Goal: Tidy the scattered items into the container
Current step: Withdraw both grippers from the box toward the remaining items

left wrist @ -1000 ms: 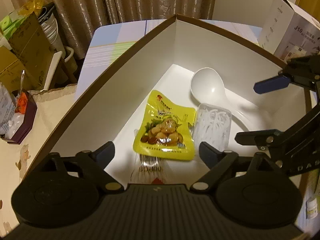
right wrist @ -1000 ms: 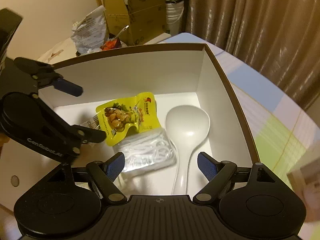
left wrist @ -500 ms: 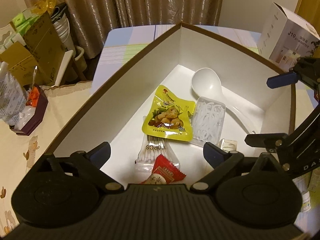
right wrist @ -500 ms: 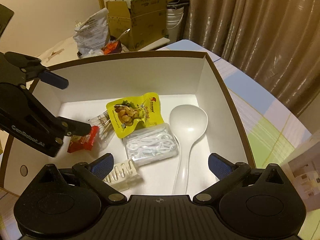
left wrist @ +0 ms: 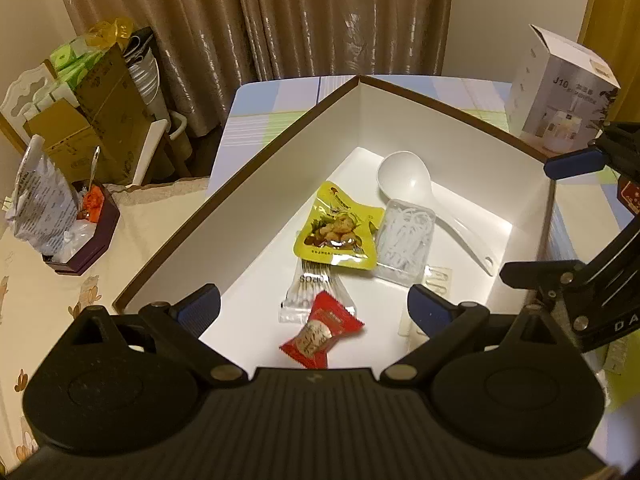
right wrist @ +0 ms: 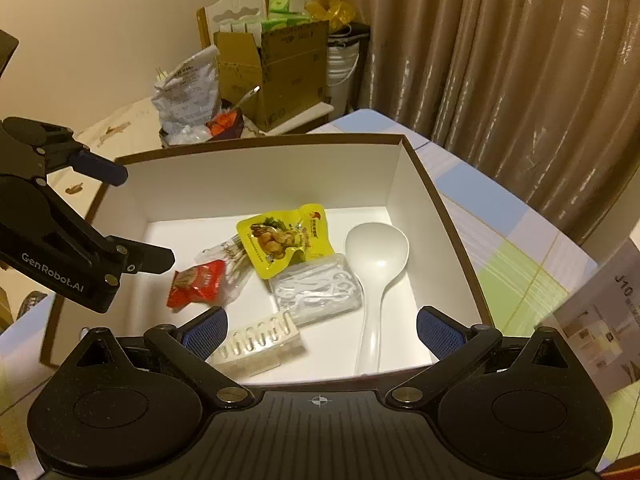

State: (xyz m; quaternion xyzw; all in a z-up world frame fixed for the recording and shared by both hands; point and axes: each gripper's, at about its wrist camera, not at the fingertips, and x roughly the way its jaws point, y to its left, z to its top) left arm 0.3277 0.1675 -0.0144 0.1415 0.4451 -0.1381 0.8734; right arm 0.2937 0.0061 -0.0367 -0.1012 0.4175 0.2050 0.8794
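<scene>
Presently, box [right wrist: 400, 184] on the table [right wrist: 520, 248] holds: white spoon [right wrist: 376, 256], yellow snack pouch [right wrist: 280, 240], floss picks [right wrist: 316, 292], cotton swabs [right wrist: 232, 256], red candy [right wrist: 196, 284], clip pack [right wrist: 260, 344]. Left gripper [left wrist: 314, 306] and right gripper [right wrist: 322, 326] hover above, jaws just spread wide, nothing between them, likely after dropping items. Carton [left wrist: 560, 100] stands beside the box; nothing obstructs.

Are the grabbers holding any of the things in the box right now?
No. The left gripper and the right gripper both have open, empty jaws above the box.
</scene>
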